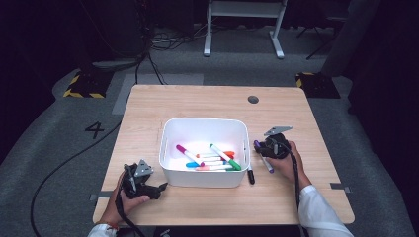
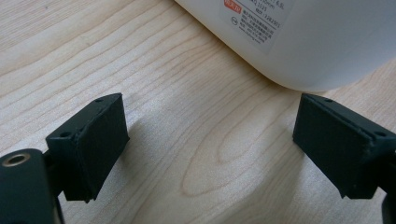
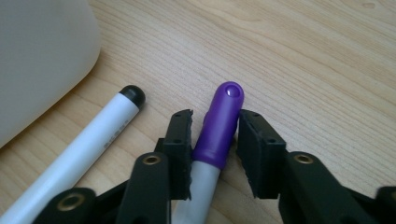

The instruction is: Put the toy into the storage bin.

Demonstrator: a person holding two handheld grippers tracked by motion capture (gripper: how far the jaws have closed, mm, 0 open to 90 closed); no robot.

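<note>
Gripping: your right gripper [image 3: 215,140] pinches the purple-capped marker [image 3: 219,126] by its cap, right of the white bin [image 1: 205,175]
Reason: cap hold suits lifting it into the bin
Left gripper [image 2: 210,144]: open, empty, resting at the bin's near-left corner

Table [image 1: 148,108] carries a bin [image 1: 204,174] roughly mid-table, slightly toward the person's edge. Several markers [image 1: 211,159] lie inside the bin, piled loosely toward its near-right part. Right of the bin, on the tabletop, two more markers: one [image 1: 250,174] just beside the bin's right wall, another [image 1: 264,157] further right, near the first, probably not touching it. Right gripper [image 1: 263,150] sits right of the bin, over that outer marker, which lies between its jaws. Left gripper [image 1: 160,189] sits on the table at the bin's near-left corner, jaws pointing toward it. A small round grommet [image 1: 253,99] sits behind the bin, toward the far-right.
</note>
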